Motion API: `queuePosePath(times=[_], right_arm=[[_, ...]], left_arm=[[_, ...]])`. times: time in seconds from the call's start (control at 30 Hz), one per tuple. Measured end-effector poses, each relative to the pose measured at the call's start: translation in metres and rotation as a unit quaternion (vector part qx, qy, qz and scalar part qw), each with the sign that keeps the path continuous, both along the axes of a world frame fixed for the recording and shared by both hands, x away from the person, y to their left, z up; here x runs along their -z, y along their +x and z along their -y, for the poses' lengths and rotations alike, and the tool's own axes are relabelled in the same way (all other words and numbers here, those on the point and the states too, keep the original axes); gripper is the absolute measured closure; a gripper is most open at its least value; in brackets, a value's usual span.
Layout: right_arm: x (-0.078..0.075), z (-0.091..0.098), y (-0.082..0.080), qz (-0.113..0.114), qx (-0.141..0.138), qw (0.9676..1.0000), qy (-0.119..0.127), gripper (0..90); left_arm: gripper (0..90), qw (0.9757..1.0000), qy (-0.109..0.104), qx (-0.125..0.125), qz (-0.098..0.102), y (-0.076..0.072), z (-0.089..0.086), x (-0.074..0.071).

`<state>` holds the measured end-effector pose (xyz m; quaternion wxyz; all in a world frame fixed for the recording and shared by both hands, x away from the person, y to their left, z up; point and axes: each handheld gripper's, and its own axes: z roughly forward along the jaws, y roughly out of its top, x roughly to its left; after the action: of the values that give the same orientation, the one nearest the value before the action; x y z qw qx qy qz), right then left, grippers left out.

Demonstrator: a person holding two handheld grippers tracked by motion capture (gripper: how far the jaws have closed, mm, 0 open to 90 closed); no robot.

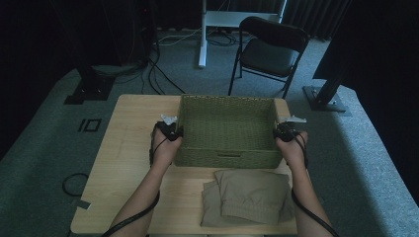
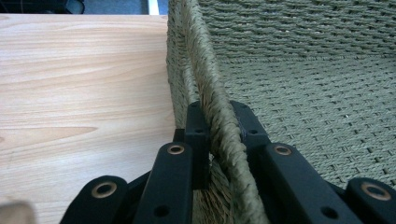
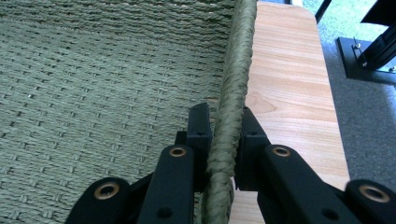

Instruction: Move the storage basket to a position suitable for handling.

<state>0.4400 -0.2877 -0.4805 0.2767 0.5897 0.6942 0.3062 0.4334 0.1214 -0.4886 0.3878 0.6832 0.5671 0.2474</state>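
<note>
A green woven basket (image 1: 225,158) stands on the wooden table, empty inside. My left gripper (image 1: 172,130) is shut on the basket's left rim (image 2: 208,79), one jaw outside the wall and one inside. My right gripper (image 1: 285,131) is shut on the basket's right rim (image 3: 236,79) in the same way. A folded khaki garment (image 1: 247,196) lies on the table just in front of the basket, between my forearms.
The wooden table (image 1: 128,148) has bare surface to the left of the basket. A black folding chair (image 1: 269,52) stands on the carpet beyond the table. Black stand bases (image 1: 326,96) sit on the floor at both sides.
</note>
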Motion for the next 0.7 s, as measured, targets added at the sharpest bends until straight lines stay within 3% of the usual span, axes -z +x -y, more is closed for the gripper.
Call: queuePosePath(times=[0.37,0.7], right_arm=[[0.0,0.026,0.001,-0.001,0.0,1.0,0.003,79.8],[0.0,0.033,0.003,-0.003,-0.004,0.9999,0.01,79.6]], left_arm=[[79.8,1.0,0.009,0.003,0.002,-0.003,0.025,0.0],[79.2,0.9999,0.013,0.004,0.0,-0.005,0.03,0.0]])
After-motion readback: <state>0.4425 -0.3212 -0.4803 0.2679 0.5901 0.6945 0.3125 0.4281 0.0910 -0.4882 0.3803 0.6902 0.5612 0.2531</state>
